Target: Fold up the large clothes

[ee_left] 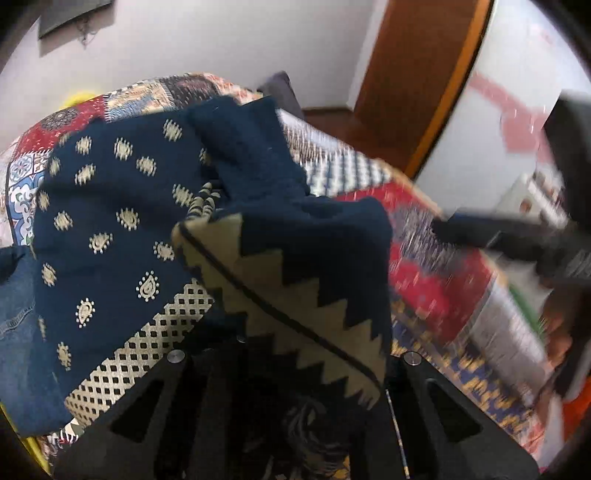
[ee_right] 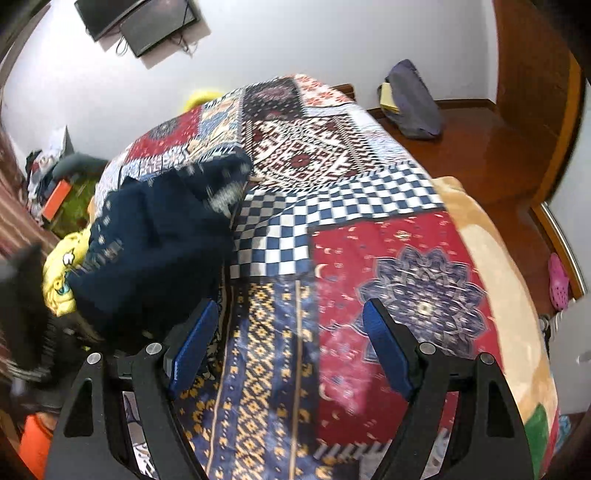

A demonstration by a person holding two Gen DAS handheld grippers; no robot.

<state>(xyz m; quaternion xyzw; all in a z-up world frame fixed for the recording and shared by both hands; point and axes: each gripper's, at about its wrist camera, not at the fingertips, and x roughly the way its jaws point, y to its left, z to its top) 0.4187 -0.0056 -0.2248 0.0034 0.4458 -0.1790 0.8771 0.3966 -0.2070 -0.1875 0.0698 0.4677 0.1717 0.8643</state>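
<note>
A bedroom in a home. A bed point(ee_right: 369, 177) fills the middle, spread with a patchwork-print bedcover point(ee_right: 406, 258). Wall-mounted dark screen point(ee_right: 140, 22) on the white wall, cables dangling below. Polished wooden floor point(ee_right: 491, 147), a pink clog point(ee_right: 558, 282) lying by the wall, clutter heaped in the far corner point(ee_right: 48, 166).

Matt navy woven garment point(ee_left: 122, 206) with printed cream motifs lies on a soft patterned cloth bedspread point(ee_right: 388, 236).
</note>
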